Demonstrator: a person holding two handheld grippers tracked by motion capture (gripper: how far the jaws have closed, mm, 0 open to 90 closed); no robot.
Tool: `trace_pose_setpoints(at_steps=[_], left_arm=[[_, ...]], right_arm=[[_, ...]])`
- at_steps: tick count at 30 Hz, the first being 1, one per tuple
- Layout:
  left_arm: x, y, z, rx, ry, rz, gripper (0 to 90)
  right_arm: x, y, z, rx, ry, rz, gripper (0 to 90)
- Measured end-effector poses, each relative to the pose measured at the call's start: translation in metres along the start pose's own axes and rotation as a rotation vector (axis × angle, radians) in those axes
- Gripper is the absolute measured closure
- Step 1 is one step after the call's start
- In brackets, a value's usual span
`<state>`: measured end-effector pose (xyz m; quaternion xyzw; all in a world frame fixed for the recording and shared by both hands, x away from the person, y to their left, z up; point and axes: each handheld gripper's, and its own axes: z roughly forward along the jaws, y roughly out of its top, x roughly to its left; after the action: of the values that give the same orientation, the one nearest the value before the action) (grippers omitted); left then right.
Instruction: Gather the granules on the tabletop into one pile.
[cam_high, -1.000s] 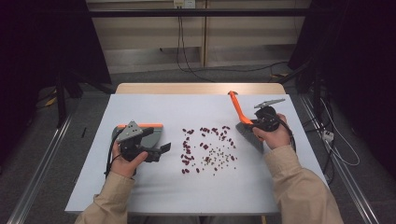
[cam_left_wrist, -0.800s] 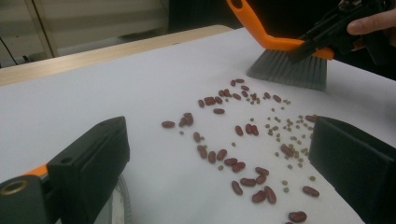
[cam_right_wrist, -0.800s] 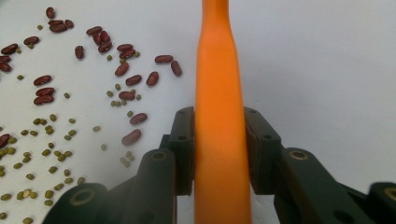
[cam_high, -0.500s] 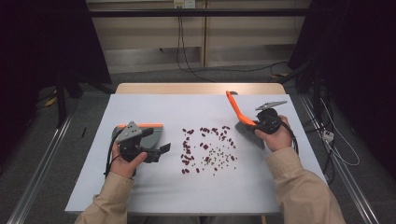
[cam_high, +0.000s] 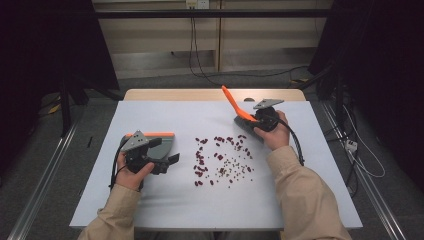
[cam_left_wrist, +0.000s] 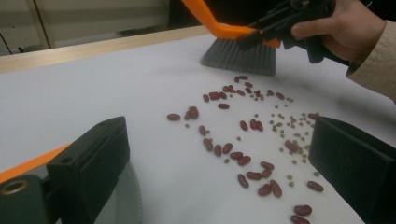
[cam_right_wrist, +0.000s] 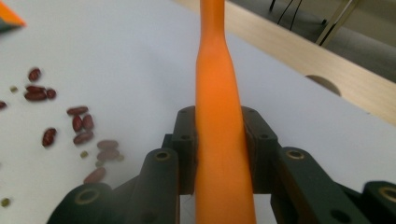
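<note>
Beans scattered mid-surface, my brush just behind them, dustpan seemingly left of them

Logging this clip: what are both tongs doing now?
Left tongs: holding the dustpan.
Right tongs: closed on the orange brush handle.

The orange brush handle runs off the right gripper view's top and bottom edges.
</note>
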<state>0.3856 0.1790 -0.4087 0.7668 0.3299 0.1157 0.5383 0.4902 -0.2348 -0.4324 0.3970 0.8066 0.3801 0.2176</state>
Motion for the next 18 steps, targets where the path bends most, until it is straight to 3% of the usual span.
trace_pose_setpoints(at_steps=[2,4,6,8,14,18], left_arm=[[0.0007,-0.0002,-0.0011,0.002,0.004,0.000,5.3],[0.0008,0.0000,-0.0021,0.002,0.007,0.003,5.3],[0.0000,0.0002,-0.0021,0.000,0.011,0.004,5.3],[-0.0008,0.0003,-0.0016,0.002,0.010,0.008,5.3],[-0.0017,0.0009,-0.0009,0.003,0.011,0.014,5.4],[-0.0006,0.0001,-0.0009,0.002,0.013,0.008,5.4]], right_arm=[[0.0011,-0.0004,0.0014,-0.004,0.028,0.019,70.8],[0.0037,0.0019,-0.0001,0.029,0.020,0.013,70.6],[0.0063,0.0052,-0.0022,0.073,-0.024,0.017,70.4],[0.0064,0.0063,-0.0021,0.093,-0.021,0.022,69.7],[0.0069,0.0068,0.0003,0.096,0.003,0.042,70.6],[0.0088,0.0045,-0.0024,0.096,0.064,0.007,70.5]])
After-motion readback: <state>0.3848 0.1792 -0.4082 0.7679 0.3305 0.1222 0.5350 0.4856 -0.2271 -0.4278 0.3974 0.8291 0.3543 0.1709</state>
